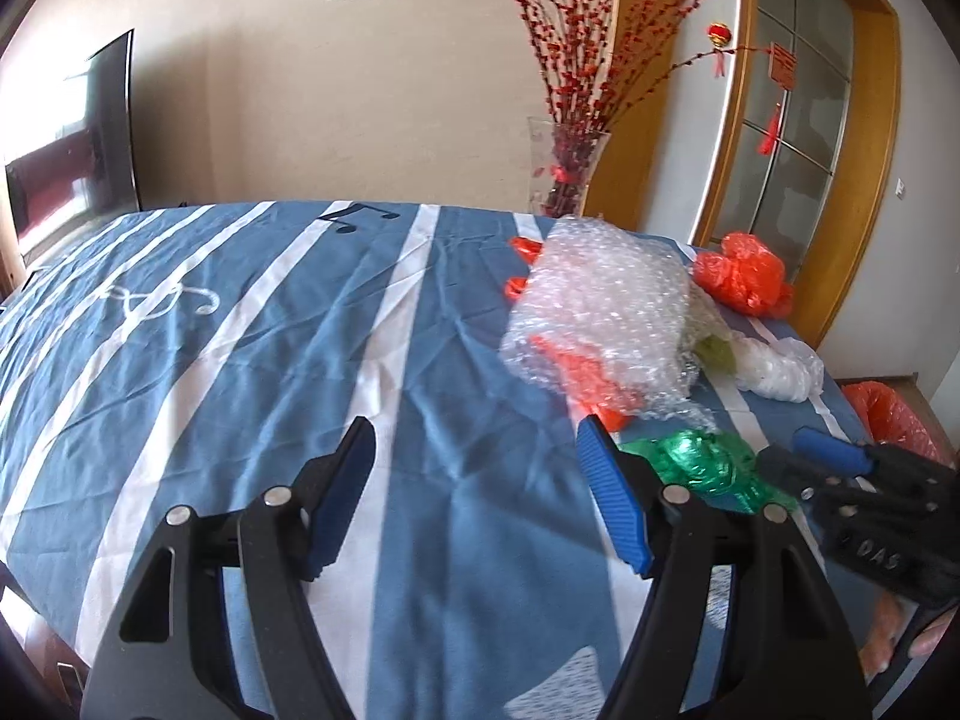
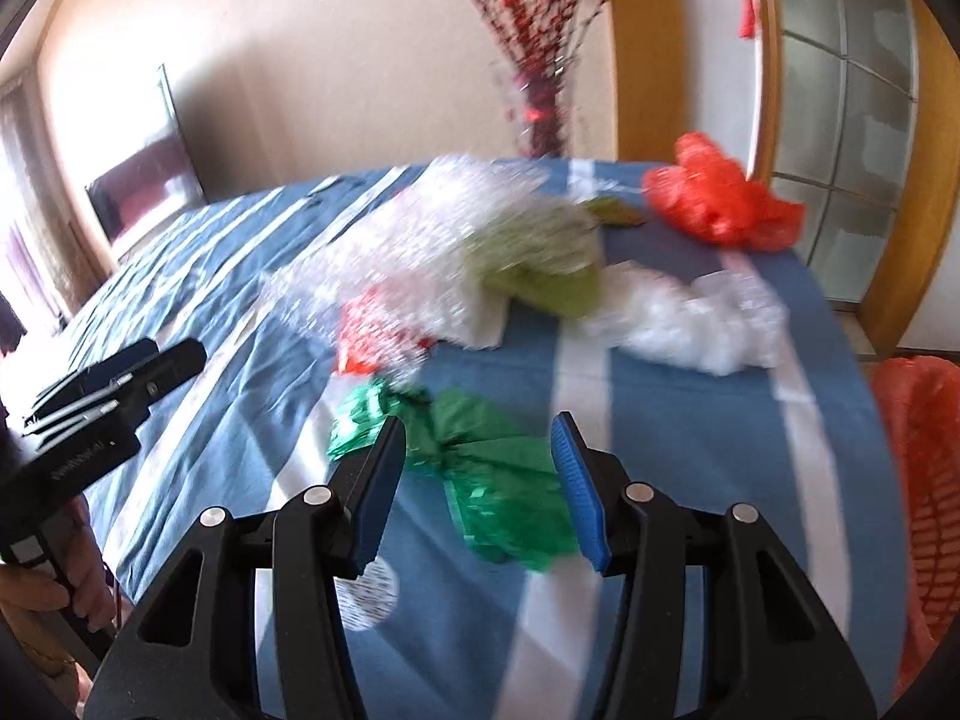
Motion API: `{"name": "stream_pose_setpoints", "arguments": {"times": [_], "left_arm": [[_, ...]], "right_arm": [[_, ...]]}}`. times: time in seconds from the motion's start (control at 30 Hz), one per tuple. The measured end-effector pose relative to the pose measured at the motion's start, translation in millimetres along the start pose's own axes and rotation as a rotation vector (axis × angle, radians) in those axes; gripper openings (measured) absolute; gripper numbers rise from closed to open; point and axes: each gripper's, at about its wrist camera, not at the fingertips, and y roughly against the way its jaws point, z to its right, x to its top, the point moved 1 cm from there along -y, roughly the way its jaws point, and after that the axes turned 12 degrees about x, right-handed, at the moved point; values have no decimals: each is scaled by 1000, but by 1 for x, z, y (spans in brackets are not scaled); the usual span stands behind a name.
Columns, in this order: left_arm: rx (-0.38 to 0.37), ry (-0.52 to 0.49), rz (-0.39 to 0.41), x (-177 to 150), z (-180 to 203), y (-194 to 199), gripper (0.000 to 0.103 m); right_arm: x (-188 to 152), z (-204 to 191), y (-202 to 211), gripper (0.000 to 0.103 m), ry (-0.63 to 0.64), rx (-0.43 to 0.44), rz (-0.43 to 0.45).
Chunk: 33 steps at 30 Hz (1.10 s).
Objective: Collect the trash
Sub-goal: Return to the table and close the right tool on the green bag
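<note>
My right tongs (image 2: 477, 474) stand spread with nothing pinched, the crumpled green foil wrapper (image 2: 480, 468) lying on the bed (image 2: 660, 450) just beyond and between their tips; my left tongs (image 1: 480, 480) are spread too, over bare striped sheet on the far side of the wrapper from the red-lined bin (image 2: 918, 480). The wrapper looks feather-light, crinkly and slick, so I judge it will flatten and may slip unless I close on its bunched, twisted middle rather than a loose flap. Behind the wrapper, toward the wall, sits the bubble wrap (image 1: 600, 306): bulky, springy, nearly weightless, best caught at a folded edge. Further from the wrapper, a red plastic bag (image 2: 720, 198) and a clear bag (image 2: 702, 324) look limp and soft; any gathered fold should do
</note>
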Motion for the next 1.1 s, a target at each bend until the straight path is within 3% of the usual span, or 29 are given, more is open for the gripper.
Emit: {"name": "stream_pose_setpoints", "arguments": {"times": [0.4,0.53,0.67,1.1], "left_arm": [[-14,42,-23,-4,-17,-6,69],[-28,46,-29,-3,-15,-7,69],[-40,31,-27,0,-6,-6,69],[-129,-11,-46,34,47,-21,71]], "right_arm": [[0,-4,-31,52,27,-44,-93],[-3,-1,-33,38,34,-57,-104],[-4,5,-26,25,16,-52,-93],[-13,57,32,22,-76,-173,-7]]}}
